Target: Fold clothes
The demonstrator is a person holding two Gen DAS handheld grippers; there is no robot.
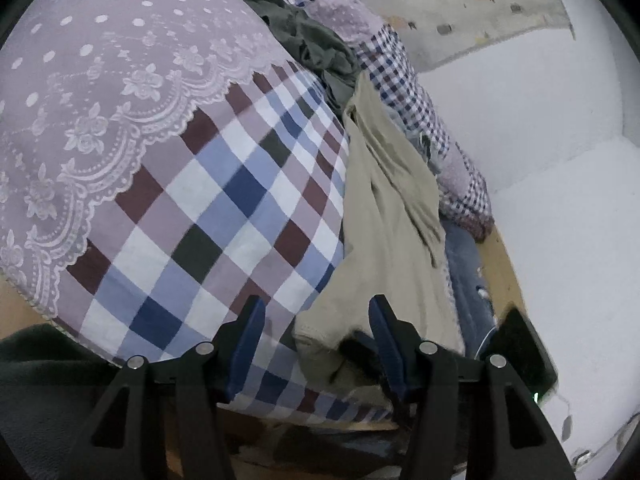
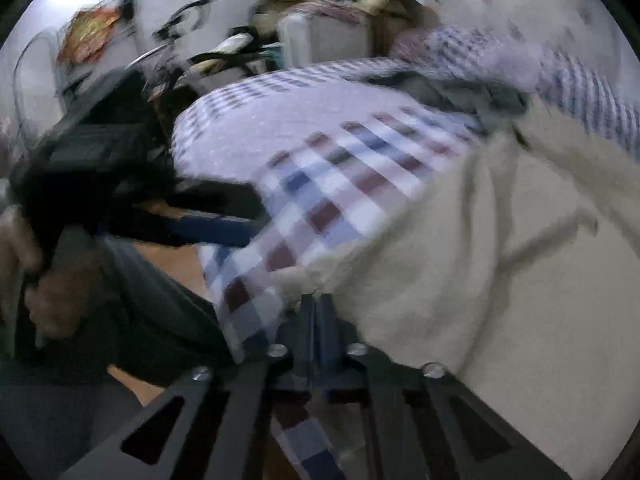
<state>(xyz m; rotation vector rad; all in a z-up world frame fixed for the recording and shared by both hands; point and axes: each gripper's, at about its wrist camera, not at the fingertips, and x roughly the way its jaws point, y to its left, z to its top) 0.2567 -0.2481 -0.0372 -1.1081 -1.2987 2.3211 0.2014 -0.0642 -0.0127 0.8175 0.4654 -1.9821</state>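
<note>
A beige garment [image 1: 384, 216] lies stretched along the right edge of a bed with a checked sheet [image 1: 224, 208]. Its lower hem sits between the blue pads of my left gripper [image 1: 318, 320], which is open and touches nothing. In the blurred right wrist view the beige garment [image 2: 460, 264] fills the right side. My right gripper [image 2: 316, 312] has its fingers pressed together at the garment's near edge, seemingly pinching it. The left gripper [image 2: 216, 228] shows there at the left, held by a hand [image 2: 44, 284].
A lilac lace cover [image 1: 100, 92] spreads over the sheet. A dark green garment [image 1: 308, 44] and small-check bedding [image 1: 400, 80] lie beyond the beige one; blue jeans [image 1: 468, 280] lie beside it. A black device [image 1: 520, 340] rests on the white surface [image 1: 560, 208] at the right.
</note>
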